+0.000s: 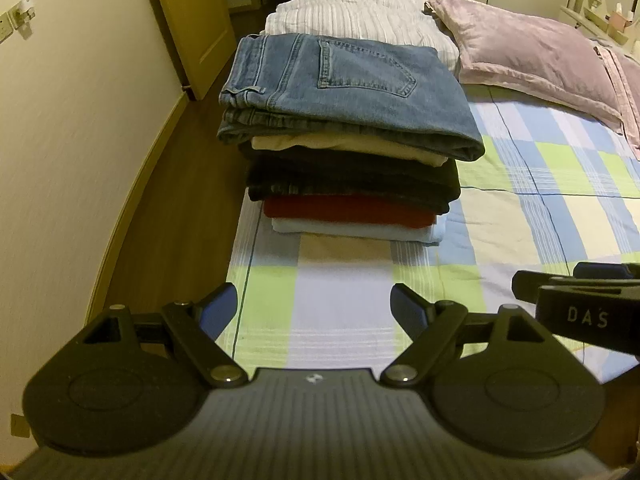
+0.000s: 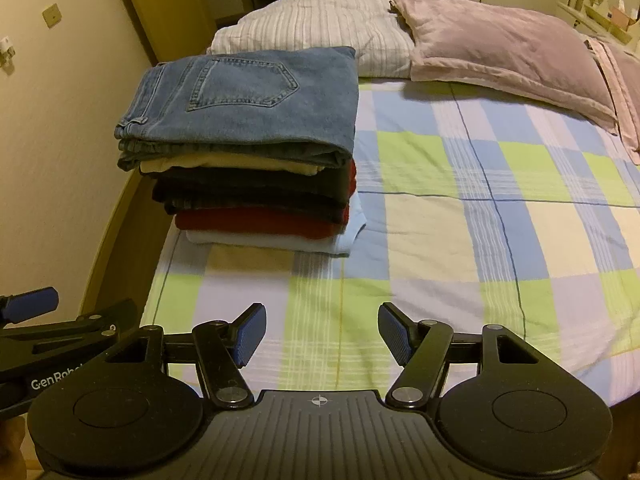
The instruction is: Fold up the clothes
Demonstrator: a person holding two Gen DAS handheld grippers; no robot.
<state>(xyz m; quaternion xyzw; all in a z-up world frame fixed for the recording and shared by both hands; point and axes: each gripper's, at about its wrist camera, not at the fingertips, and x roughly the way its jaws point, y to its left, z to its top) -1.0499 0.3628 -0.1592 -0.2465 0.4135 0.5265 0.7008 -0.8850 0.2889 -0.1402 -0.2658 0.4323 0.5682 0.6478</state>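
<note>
A stack of folded clothes (image 1: 348, 140) sat at the left edge of the bed (image 1: 540, 208), on a checked sheet of blue, green, lilac and cream. Blue jeans (image 2: 244, 104) lay on top, a back pocket facing up; under them came a cream garment (image 2: 224, 164), a dark one (image 1: 352, 180), a red one (image 1: 348, 210) and a pale blue one (image 1: 356, 234) at the bottom. Beyond the stack, at the far end of the bed, lay a white striped pillow (image 2: 320, 24) and, to its right, a mauve pillow (image 2: 504, 44).

The left gripper (image 1: 314, 312) hovered over the near part of the sheet with its blue-padded jaws spread apart and nothing between them. The right gripper (image 2: 320, 334) hung just beside it, to the right, its jaws likewise spread and empty over the bare sheet. Neither touched the stack, which lay farther off.

In the left wrist view, the side of the right gripper showed at the right edge with the white letters "DAS". In the right wrist view, the side of the left gripper at the left edge bore white lettering that began "GenRob", the rest cut off behind the right gripper's body. To the far left stood a wooden door (image 2: 160, 4) and a cream wall (image 1: 80, 100) with switch plates.
</note>
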